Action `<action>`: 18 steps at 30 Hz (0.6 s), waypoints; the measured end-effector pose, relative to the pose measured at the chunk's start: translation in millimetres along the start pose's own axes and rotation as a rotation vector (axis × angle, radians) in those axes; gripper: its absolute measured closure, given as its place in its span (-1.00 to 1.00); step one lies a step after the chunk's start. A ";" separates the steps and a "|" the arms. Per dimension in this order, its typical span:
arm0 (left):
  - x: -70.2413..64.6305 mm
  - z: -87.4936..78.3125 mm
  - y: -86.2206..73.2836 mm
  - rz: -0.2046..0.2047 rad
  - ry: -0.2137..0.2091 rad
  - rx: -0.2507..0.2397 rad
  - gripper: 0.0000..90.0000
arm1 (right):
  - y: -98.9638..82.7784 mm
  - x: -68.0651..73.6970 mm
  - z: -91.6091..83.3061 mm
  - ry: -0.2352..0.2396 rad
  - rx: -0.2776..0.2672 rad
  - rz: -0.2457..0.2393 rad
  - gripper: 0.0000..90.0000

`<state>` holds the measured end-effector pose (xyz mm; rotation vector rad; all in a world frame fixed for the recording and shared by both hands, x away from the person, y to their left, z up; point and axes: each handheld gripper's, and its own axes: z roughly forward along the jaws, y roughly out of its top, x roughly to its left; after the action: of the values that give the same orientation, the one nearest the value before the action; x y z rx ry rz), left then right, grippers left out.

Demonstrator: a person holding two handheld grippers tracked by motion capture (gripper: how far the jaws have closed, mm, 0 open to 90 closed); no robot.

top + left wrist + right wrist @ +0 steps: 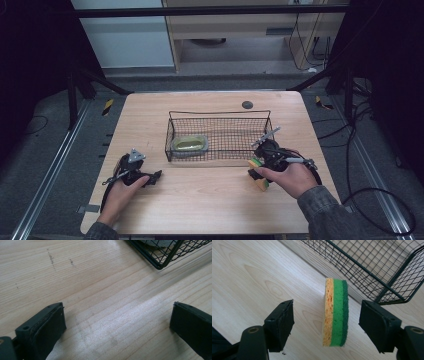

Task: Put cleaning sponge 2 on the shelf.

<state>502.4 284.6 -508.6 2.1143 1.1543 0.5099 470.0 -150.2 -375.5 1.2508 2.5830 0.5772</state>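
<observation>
The right gripper (pixel 325 317) has its jaws spread wide around a sponge (pixel 335 312) without touching it; in the right gripper view there is a clear gap of bare wood on either side between each black jaw and the sponge. The sponge stands on its narrow edge on the wooden table (pixel 249 277), layered yellow, bright green and dark green, with the yellow face toward the left jaw in that view. From the high view the right gripper (pixel 261 165) is held in the person's right hand (pixel 292 177) near the table's right side, and the sponge (pixel 258 176) sits just in front of the hand. The left gripper (pixel 155 176) rests low on the table's left part in the left hand (pixel 120 192), a grey three-cornered plate on top; its jaws are also wide apart, and the left gripper view shows nothing but pale wood grain (pixel 112 315) between them. Beyond both grippers, toward the table's middle, stands a black wire basket (pixel 220 117), its near right corner (pixel 387 298) just past the sponge and its near left corner (pixel 160 265) ahead of the left gripper. Inside the basket, at its left end, lies a greenish oval object (pixel 189 145) whose nature I cannot tell. Farther back on the table is a small dark round spot (pixel 247 105).
</observation>
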 end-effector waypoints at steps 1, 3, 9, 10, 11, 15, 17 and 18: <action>0.0 0.0 0.0 0.000 0.000 0.000 -1.00 | 0.3 -0.4 3.0 -0.005 0.007 -0.003 -0.37; 0.1 0.1 0.1 0.001 -0.001 0.000 -1.00 | 1.1 -1.0 8.0 -0.009 0.022 0.003 -0.35; 0.3 0.2 0.3 0.002 -0.001 0.001 -1.00 | 4.4 -6.8 18.6 -0.011 0.038 0.024 -0.25; 0.4 0.2 0.3 0.002 -0.002 0.001 -1.00 | 4.8 -7.1 21.1 -0.014 0.045 0.025 -0.23; 0.3 0.2 0.3 0.002 -0.001 0.001 -1.00 | 5.1 -7.2 22.8 -0.012 0.050 0.027 -0.20; 0.5 0.3 0.5 0.003 -0.003 0.001 -1.00 | 5.8 -8.4 29.5 -0.016 0.074 0.025 -0.12; 0.6 0.4 0.5 0.003 -0.003 0.001 -1.00 | 6.0 -8.2 32.3 -0.014 0.086 0.026 -0.07; 0.5 0.4 0.5 0.003 -0.003 0.001 -1.00 | 6.0 -8.3 33.7 -0.013 0.090 0.023 -0.05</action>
<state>503.2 284.8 -508.5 2.1170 1.1506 0.5076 491.3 -144.8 -403.1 1.3095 2.6134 0.4597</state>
